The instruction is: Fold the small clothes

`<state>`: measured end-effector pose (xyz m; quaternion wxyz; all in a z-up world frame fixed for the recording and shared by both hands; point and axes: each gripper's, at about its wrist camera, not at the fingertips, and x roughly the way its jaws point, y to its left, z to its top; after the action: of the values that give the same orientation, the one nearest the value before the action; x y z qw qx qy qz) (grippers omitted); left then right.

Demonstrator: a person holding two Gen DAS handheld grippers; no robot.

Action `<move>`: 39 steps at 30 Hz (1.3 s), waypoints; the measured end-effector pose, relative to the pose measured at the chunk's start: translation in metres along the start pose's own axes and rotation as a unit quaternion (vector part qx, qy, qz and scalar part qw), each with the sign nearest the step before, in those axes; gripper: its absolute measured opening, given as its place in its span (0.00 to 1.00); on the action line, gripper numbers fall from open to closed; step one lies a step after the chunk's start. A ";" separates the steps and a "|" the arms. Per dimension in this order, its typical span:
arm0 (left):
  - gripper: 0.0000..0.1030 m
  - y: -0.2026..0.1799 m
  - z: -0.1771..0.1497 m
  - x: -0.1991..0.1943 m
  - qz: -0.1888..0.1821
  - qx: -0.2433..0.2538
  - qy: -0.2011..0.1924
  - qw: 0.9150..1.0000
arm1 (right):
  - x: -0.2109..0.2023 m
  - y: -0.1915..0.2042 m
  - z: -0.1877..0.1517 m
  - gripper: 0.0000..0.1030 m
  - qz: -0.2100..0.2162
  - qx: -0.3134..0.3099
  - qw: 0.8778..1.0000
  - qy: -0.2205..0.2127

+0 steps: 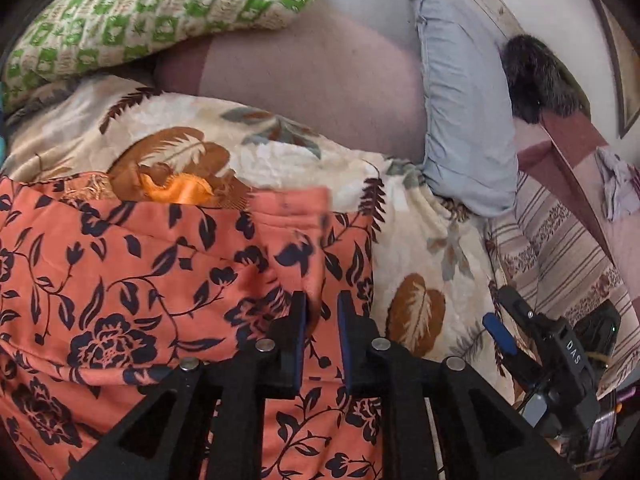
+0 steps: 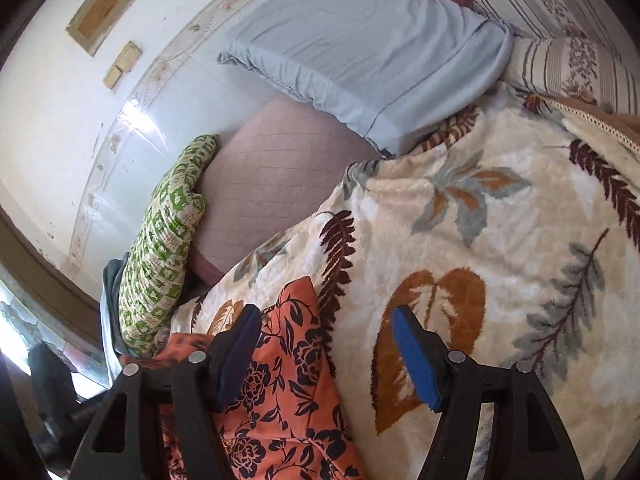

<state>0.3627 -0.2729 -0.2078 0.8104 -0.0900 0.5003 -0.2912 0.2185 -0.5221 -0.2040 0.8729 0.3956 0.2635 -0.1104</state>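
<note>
An orange garment with a dark floral print (image 1: pixel 160 280) lies on a cream leaf-patterned blanket (image 1: pixel 420 248). My left gripper (image 1: pixel 322 304) is nearly shut, its jaws pinching a raised fold of the garment's right edge. The right gripper shows in the left wrist view (image 1: pixel 516 320) at the lower right, over the blanket. In the right wrist view my right gripper (image 2: pixel 324 320) is open and empty, with the garment's corner (image 2: pixel 288 360) by its left finger (image 2: pixel 240 344) and the blanket (image 2: pixel 480 240) under it.
A light blue pillow (image 2: pixel 360 52) and a green patterned pillow (image 2: pixel 164 248) lie on the pink sheet (image 2: pixel 272 180) by the white wall. A striped bedcover (image 1: pixel 560 248) lies to the right. A dark furry item (image 1: pixel 532 80) sits beyond the blue pillow.
</note>
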 end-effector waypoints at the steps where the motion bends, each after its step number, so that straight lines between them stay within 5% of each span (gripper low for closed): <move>1: 0.21 -0.001 -0.002 -0.003 0.002 0.009 -0.002 1.000 | 0.002 -0.001 0.000 0.72 0.007 0.007 1.000 0.004; 3: 0.31 0.002 0.001 -0.022 -0.003 0.023 -0.027 0.999 | 0.009 0.003 -0.002 0.72 0.021 0.005 1.000 0.016; 5: 0.58 0.013 0.012 -0.050 0.002 0.033 -0.067 0.997 | 0.017 0.014 -0.007 0.72 0.033 -0.016 0.999 0.029; 7: 0.68 0.030 0.018 -0.080 0.037 0.041 -0.113 0.992 | 0.029 0.026 -0.015 0.72 0.047 -0.035 0.997 0.053; 11: 0.68 0.095 0.017 -0.110 0.152 0.045 -0.128 0.979 | 0.053 0.044 -0.037 0.72 0.075 -0.060 0.990 0.108; 13: 0.68 0.137 0.009 -0.117 0.229 0.035 -0.119 0.965 | 0.064 0.051 -0.048 0.72 0.043 -0.078 0.987 0.131; 16: 0.67 0.197 -0.008 -0.124 0.280 -0.012 -0.092 0.955 | 0.079 0.051 -0.056 0.72 0.007 -0.098 0.985 0.144; 21: 0.64 0.242 -0.029 -0.109 0.270 -0.050 -0.064 0.959 | 0.094 0.028 -0.054 0.72 0.028 -0.041 0.986 0.162; 25: 0.55 0.247 -0.056 -0.064 0.291 -0.012 0.030 0.956 | 0.090 0.033 -0.053 0.61 0.072 -0.039 0.985 0.149; 30: 0.54 0.239 -0.060 -0.086 0.280 -0.011 -0.004 0.960 | 0.096 0.050 -0.062 0.61 0.117 -0.049 0.976 0.180; 33: 0.54 0.225 -0.051 -0.109 0.265 0.005 -0.040 0.963 | 0.120 0.039 -0.075 0.59 0.077 -0.030 0.973 0.217; 35: 0.55 0.217 -0.039 -0.121 0.261 0.011 -0.067 0.963 | 0.127 0.036 -0.078 0.47 0.058 -0.039 0.974 0.215; 39: 0.55 0.209 -0.011 -0.115 0.264 0.015 -0.073 0.962 | 0.118 0.048 -0.078 0.47 0.044 -0.074 0.977 0.195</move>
<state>0.3951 -0.0368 -0.2174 0.8943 0.0362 0.4410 -0.0668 0.3078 -0.4295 -0.2811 0.8355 0.3551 0.4184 0.0267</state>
